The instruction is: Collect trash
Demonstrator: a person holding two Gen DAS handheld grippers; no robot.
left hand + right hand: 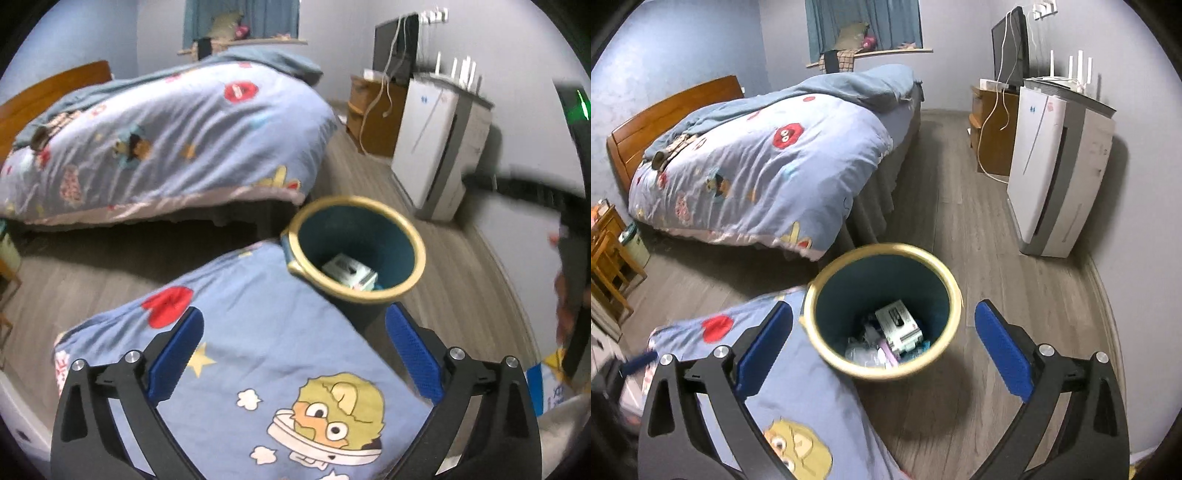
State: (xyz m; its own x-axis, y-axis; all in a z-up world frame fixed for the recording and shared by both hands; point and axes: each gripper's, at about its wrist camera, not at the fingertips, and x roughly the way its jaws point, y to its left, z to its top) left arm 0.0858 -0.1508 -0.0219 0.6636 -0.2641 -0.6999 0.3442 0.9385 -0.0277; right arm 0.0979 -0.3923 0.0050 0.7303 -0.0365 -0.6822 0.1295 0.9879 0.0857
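- The left gripper (294,345) hangs over a blue cartoon-print pillow (258,369), its jaws spread wide with nothing between the blue pads (177,354).
- The right gripper (882,339) also has its jaws wide apart and holds nothing; it looks down into the bin (882,314).
- The bin (356,249) is round, dark teal inside with a yellow rim, and stands on the grey wood floor (960,206) near the foot corner of the bed (757,170).
- In the right view the pillow (768,387) touches or overlaps the bin's left rim; the left view shows the same, with the pillow edge hiding part of the rim.
- Trash lies at the bottom of the bin: a white box (899,325) with dark print on top, clear plastic wrap (862,354) beside it, and some small pink and blue scraps that are too small to tell.
- In the left view only the white box (349,271) shows inside the bin.
- The bed carries a rumpled blue quilt (177,136) with cartoon prints, hanging over its near edge.
- A white air purifier (1056,166) stands against the right wall, with a router (1071,74) on top.
- Beyond it, a wooden cabinet (993,129) holds a dark monitor (1008,48) with white cables trailing down.
- At the right edge of the left view, a dark blurred shape with a green light (581,107) shows; I cannot tell what it is.
- Wooden furniture (609,258) sits at the left edge of the right view.
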